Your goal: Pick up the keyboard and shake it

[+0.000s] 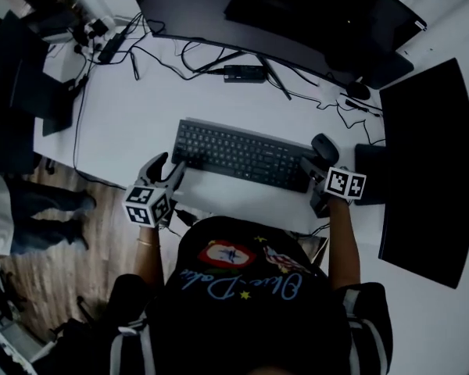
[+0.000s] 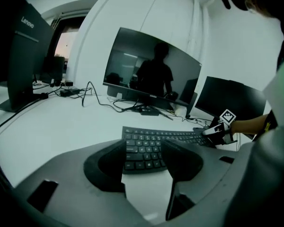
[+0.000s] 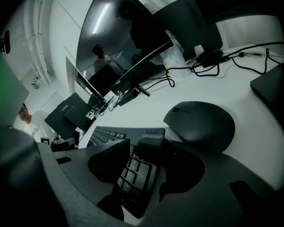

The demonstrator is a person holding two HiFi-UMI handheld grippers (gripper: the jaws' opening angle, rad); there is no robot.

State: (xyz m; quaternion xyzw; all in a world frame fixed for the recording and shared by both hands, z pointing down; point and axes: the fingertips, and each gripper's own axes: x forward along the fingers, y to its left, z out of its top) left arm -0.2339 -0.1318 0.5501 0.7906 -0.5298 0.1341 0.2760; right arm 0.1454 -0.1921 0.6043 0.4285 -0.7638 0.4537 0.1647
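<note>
Here, a monitor (image 2: 28,56) at upper left reads "Lenovo". The left gripper (image 2: 144,150) holds its jaws apart at one end of the keyboard (image 1: 242,155). The right gripper (image 3: 144,150) clamps the other.

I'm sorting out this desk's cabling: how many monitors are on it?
3: a curved monitor behind the keyboard, a dark monitor at the desk's right edge, and a Lenovo monitor at its left. Others may be hidden.
</note>
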